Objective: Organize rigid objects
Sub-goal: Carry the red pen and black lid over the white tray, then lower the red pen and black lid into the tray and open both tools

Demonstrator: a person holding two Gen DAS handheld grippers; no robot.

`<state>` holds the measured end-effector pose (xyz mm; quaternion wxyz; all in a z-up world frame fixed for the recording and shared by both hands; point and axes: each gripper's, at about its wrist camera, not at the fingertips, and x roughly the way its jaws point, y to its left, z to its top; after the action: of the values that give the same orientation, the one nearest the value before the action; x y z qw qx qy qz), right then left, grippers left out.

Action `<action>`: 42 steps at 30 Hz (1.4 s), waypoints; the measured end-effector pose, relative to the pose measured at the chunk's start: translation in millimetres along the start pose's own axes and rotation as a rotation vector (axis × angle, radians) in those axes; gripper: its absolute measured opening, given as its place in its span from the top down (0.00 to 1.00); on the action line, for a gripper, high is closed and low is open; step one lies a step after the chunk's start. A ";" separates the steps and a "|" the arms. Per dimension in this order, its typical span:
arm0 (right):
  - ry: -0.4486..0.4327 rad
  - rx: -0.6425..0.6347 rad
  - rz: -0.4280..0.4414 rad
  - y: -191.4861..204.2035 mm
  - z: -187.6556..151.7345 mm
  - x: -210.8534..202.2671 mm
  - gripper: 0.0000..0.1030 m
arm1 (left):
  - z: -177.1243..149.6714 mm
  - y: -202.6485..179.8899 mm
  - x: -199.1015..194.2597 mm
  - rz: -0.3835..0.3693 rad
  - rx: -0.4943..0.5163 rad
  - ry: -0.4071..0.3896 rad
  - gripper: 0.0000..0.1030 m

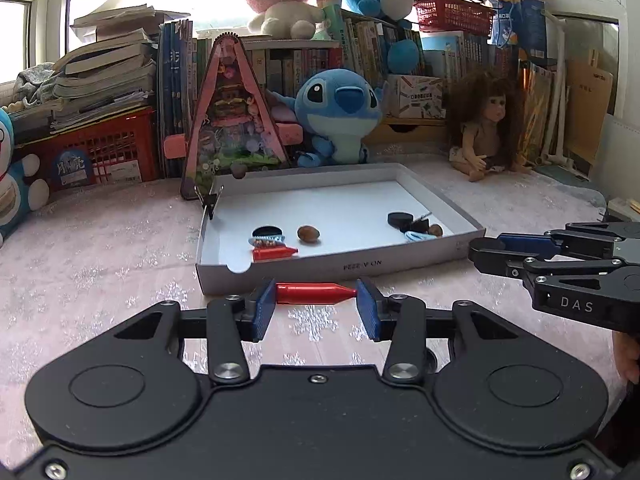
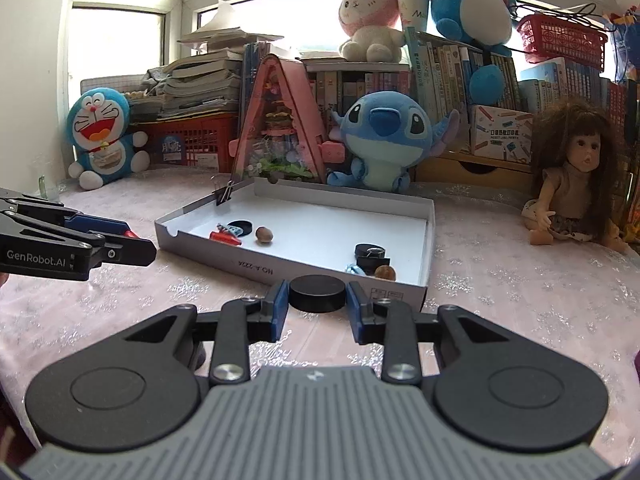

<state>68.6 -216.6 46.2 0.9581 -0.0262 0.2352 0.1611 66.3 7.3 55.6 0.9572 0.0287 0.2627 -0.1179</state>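
My left gripper is shut on a red bullet-shaped piece, held lengthwise between the blue pads just in front of the grey box. My right gripper is shut on a black round disc, held just before the box's near wall. In the box lie another red piece, a nut, a black disc, a second nut and small blue items. The right gripper shows at the right of the left wrist view; the left gripper shows at the left of the right wrist view.
A binder clip is clipped on the box's far left corner. Behind the box stand a pink triangular toy house, a Stitch plush, a doll, a Doraemon plush, red baskets and books. The table has a pink cloth.
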 end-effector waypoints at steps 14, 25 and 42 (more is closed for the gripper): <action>0.125 0.300 0.017 -73.3 65.8 84.1 0.65 | 87.5 46.1 109.5 0.005 -0.146 0.051 0.60; 0.240 0.395 -0.054 -92.8 71.0 153.4 0.65 | 89.5 63.1 188.8 0.080 -0.188 0.154 0.60; 0.267 0.215 -0.159 -74.4 57.3 177.5 0.65 | 70.3 50.3 223.1 0.112 -0.117 0.193 0.60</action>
<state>266.4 -227.3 13.6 0.9254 0.0366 0.3733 0.0540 299.4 1.0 2.0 0.9325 -0.0015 0.3583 -0.0456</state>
